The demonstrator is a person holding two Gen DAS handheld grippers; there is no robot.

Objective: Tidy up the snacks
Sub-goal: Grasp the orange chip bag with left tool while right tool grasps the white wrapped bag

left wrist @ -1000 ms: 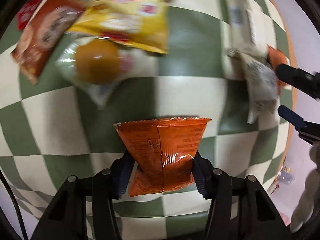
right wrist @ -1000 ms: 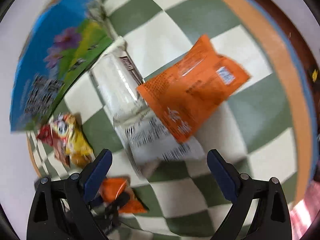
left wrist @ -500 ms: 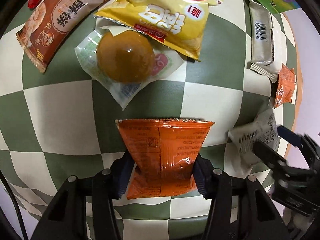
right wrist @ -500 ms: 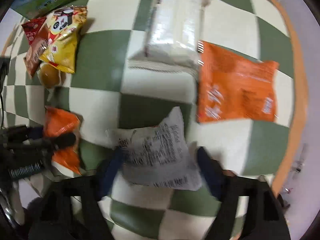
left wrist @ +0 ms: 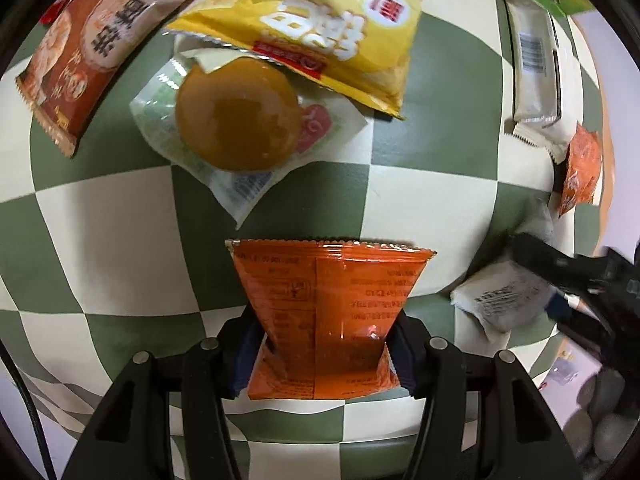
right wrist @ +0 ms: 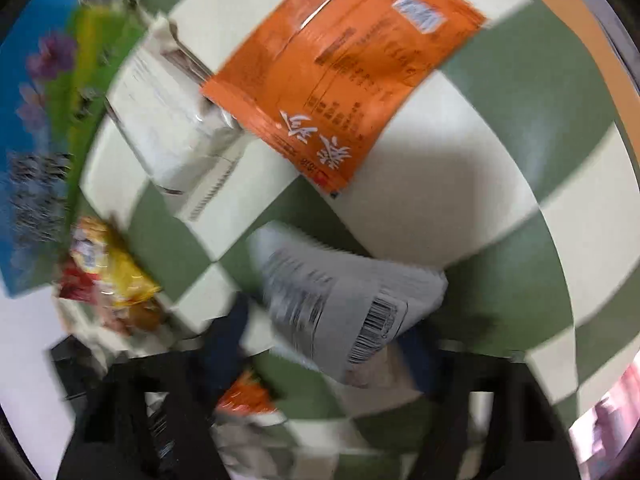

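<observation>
My left gripper [left wrist: 324, 356] is shut on a small orange snack packet [left wrist: 328, 312], held above the green-and-cream checkered cloth [left wrist: 100, 232]. My right gripper [right wrist: 324, 352] is shut on a grey-white packet with a barcode [right wrist: 352, 304]; this view is blurred. The same grey packet [left wrist: 500, 300] and the right gripper [left wrist: 568, 272] show at the right of the left wrist view. Ahead of the left gripper lie a clear pack with a round brown bun [left wrist: 240, 116], a yellow chip bag [left wrist: 328, 24] and a brown-red packet [left wrist: 100, 40].
A larger orange packet [right wrist: 344, 68] and a white wrapped bar [right wrist: 168, 120] lie beyond the right gripper; both show in the left wrist view, the orange packet [left wrist: 582, 168] and the bar [left wrist: 534, 68]. A blue-green box [right wrist: 44, 128] stands at the far left. The table's orange edge [right wrist: 580, 52] runs at right.
The right gripper closed on the grey packet, lifted it and swung toward the orange packet. The left gripper, holding its orange packet, moved closer to the bun and yellow bag.
</observation>
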